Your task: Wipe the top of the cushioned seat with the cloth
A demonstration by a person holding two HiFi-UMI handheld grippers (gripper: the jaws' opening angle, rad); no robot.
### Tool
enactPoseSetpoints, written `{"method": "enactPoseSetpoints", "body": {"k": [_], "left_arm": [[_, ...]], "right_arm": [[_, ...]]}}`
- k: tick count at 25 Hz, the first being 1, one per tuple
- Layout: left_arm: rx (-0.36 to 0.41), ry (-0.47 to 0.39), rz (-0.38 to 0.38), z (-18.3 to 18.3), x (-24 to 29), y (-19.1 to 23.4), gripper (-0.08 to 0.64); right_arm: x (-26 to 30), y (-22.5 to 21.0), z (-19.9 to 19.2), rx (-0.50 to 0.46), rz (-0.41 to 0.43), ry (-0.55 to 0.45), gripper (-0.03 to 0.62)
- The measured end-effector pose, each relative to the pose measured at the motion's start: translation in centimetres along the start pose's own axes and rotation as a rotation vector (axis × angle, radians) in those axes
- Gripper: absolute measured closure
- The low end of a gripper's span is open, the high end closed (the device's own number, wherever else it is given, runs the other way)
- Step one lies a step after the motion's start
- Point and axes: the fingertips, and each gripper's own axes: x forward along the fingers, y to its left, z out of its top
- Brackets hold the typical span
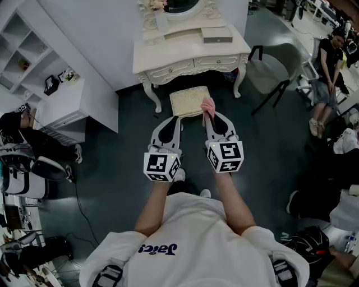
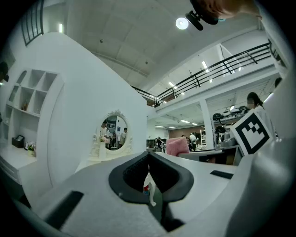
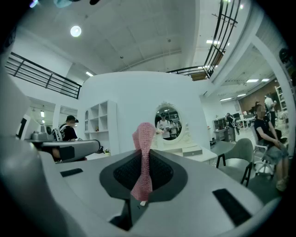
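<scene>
Nearest are the two grippers, side by side. The left gripper (image 1: 177,120) has its jaws together with nothing between them. The right gripper (image 1: 208,116) is clamped on a pink cloth (image 1: 208,105), which stands up out of the jaws in a narrow fold.

In the head view the cloth lies over the right front corner of the cream seat (image 1: 188,101). Whether it touches the cushion I cannot tell. The left gripper's tips point at the seat's front edge.

The seat stands just in front of a white dressing table (image 1: 168,56), partly under it. A flat closed box (image 1: 217,35) lies on the tabletop to the right, its contents hidden. An oval mirror (image 1: 182,4) rises at the back.

Far left, open wall shelves (image 1: 25,47) hold a small item in at least one cubby. A dark holder (image 1: 51,85) stands on the low cabinet (image 1: 67,103) below; its contents are too small to make out.
</scene>
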Motion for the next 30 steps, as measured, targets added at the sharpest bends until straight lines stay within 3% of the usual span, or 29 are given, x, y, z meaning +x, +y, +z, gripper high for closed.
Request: {"method": "enactPoseSetpoints", "body": {"k": [9,19,30], "left_arm": [[-0.059,-0.001,0.0,-1.1,4.3,6.2,0.545],[-0.107,-0.047,-0.04,-1.5,13.3,16.7,0.545],[-0.186,0.081,-0.141,-8.6,21.5,21.1,0.545]], "right_arm": [[7.1,0.8,-1.2,0.055,0.006,0.039,0.565],[20.0,1.6,-1.1,0.01,0.007,0.068,0.565],[28.6,-2.8,-5.4,0.039,-0.076,0.207,0.565]]}}
